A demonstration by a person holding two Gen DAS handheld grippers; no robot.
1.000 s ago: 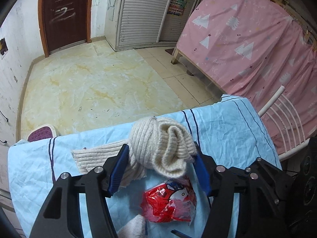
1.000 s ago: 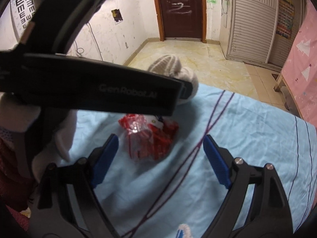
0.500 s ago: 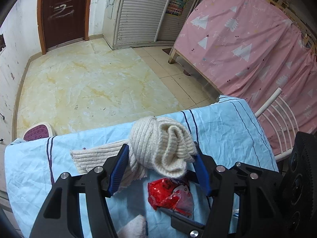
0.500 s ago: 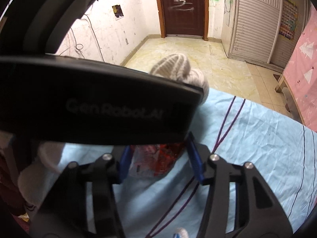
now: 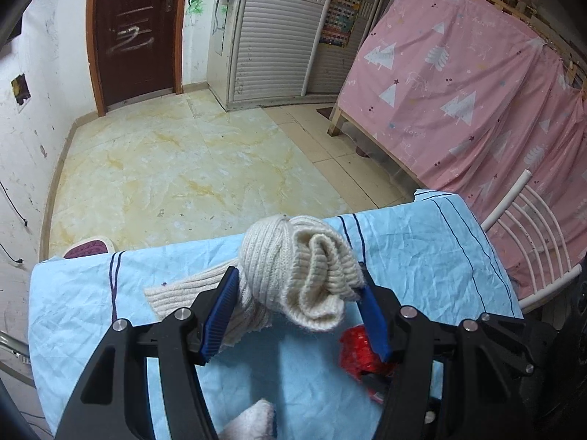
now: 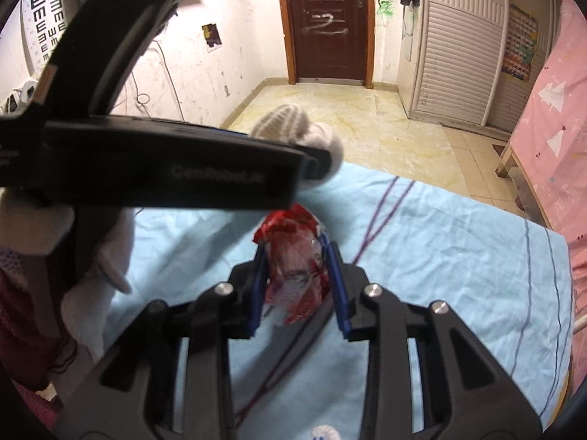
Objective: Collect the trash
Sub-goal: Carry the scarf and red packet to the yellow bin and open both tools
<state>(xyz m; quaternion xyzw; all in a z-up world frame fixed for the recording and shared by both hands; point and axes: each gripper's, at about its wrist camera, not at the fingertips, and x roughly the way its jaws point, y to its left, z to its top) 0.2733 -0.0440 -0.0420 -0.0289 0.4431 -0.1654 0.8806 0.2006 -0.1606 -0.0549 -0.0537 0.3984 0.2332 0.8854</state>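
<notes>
The right gripper (image 6: 297, 286) has just been closing and its blue pads now pinch the red wrapper (image 6: 293, 267), which sits between them, crumpled and standing up off the light blue cloth (image 6: 458, 256). Over on the left, the left gripper (image 5: 299, 308) is clamped at a middling width on a bundled cream knit scarf (image 5: 297, 275), held above the cloth with a tail of it trailing down to the left.

Here's the worry: that wrapper is thin, slick plastic, and only its lower part seems to be in the pads. I'd say a quick lift could let it slide out, or the foil could just squash flatter and slip free. The two tools are also crowded: the left gripper's black body hangs right across the top of the right wrist view, just above the wrapper, so a straight rise risks a knock. The scarf's loose tail could drag too, and the wrinkled cloth might get tugged if a pad has caught it. I can't tell whether it has.

Room to move? The cloth's far edge drops to open tiled floor, clear to the door. On the right, a white chair back (image 5: 528, 242) and the pink curtain (image 5: 477, 91) stand close. Out to the near right looks the freest way.
</notes>
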